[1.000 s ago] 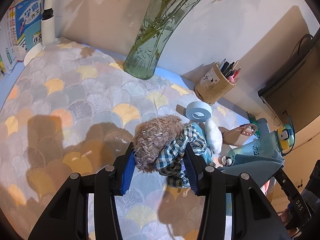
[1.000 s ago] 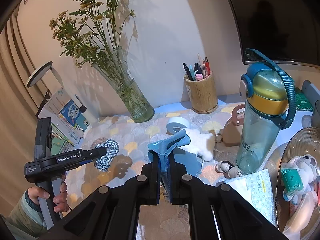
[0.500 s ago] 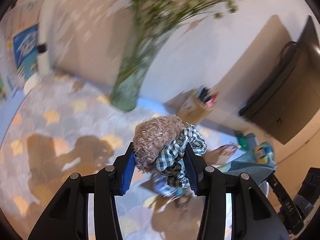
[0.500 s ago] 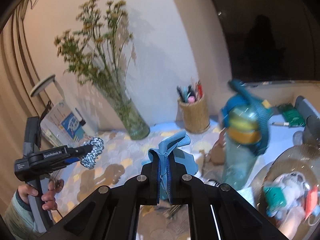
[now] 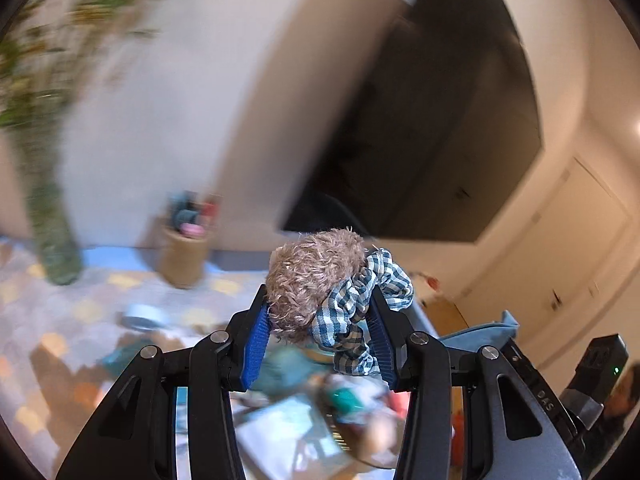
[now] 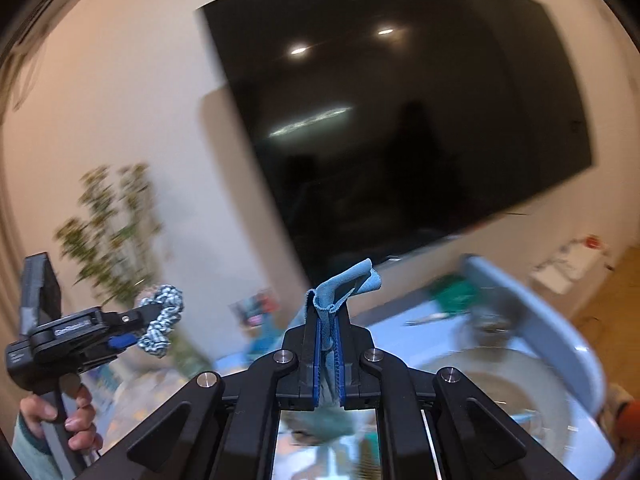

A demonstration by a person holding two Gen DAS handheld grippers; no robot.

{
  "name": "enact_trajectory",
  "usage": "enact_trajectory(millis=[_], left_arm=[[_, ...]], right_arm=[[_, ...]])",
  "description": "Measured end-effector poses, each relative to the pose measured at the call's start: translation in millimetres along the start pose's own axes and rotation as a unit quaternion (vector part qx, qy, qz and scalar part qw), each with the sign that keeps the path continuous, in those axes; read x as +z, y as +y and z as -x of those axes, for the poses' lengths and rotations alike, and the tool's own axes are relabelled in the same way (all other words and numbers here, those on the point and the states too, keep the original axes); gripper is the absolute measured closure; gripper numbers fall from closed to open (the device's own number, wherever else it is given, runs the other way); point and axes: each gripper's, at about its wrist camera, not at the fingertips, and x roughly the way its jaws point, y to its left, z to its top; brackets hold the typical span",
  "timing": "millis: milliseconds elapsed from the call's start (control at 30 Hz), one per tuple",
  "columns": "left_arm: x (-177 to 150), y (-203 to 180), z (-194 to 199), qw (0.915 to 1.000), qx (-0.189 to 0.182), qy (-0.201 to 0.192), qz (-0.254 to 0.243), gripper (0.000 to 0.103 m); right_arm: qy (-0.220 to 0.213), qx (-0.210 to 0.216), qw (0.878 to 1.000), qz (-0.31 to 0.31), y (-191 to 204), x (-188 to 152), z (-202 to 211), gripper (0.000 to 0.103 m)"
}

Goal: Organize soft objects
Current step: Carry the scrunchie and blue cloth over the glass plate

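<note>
My left gripper (image 5: 320,312) is shut on a fuzzy brown plush ball (image 5: 312,276) and a blue-and-white checked scrunchie (image 5: 360,312), both pinched between its blue pads, held up in the air over the table. The right wrist view shows that left gripper (image 6: 160,316) at the left, held by a hand (image 6: 76,420), with the scrunchie (image 6: 160,320) at its tip. My right gripper (image 6: 328,320) is shut on a blue cloth (image 6: 340,288), whose folded corner sticks up above the pads. The same cloth (image 5: 484,332) shows at the right of the left wrist view.
A large dark screen (image 6: 400,120) hangs on the wall. Below, blurred, lie a patterned tablecloth (image 5: 60,320), a pen holder (image 5: 184,252), a glass vase with green stems (image 5: 52,240), and a round tray or plate (image 6: 520,380) with small items at the right.
Both grippers have risen and swung to the right with their loads. The vase and pen holder have slid left and the dark screen now fills the view. The picture has become blurred.
</note>
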Motion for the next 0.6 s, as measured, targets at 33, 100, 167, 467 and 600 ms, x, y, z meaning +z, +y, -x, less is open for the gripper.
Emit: enact_trajectory(millis=[33, 100, 167, 467, 600], left_arm=[[-6.1, -18.8, -11.9, 0.9997, -0.014, 0.010, -0.019, 0.060], [-15.4, -43.5, -27.3, 0.9981, -0.031, 0.028, -0.045, 0.060], [-26.8, -69.6, -43.2, 0.9948, -0.053, 0.048, -0.073, 0.060], [-96.5, -135.6, -111.1, 0.9704, -0.049, 0.162, -0.173, 0.060], [-112.9, -142.3, -125.2, 0.9638, -0.028, 0.180, -0.195, 0.060]], right_arm=[[0.000, -0.019, 1.000, -0.015, -16.1, -2.0, 9.0, 0.098], [0.007, -0.046, 0.998, -0.037, -39.5, -8.2, 19.1, 0.098], [0.016, -0.070, 0.996, -0.057, -59.8, -13.9, 24.8, 0.098], [0.040, -0.135, 0.985, -0.104, -112.7, -39.6, 48.1, 0.098], [0.046, -0.144, 0.984, -0.099, -118.3, -42.9, 52.5, 0.098]])
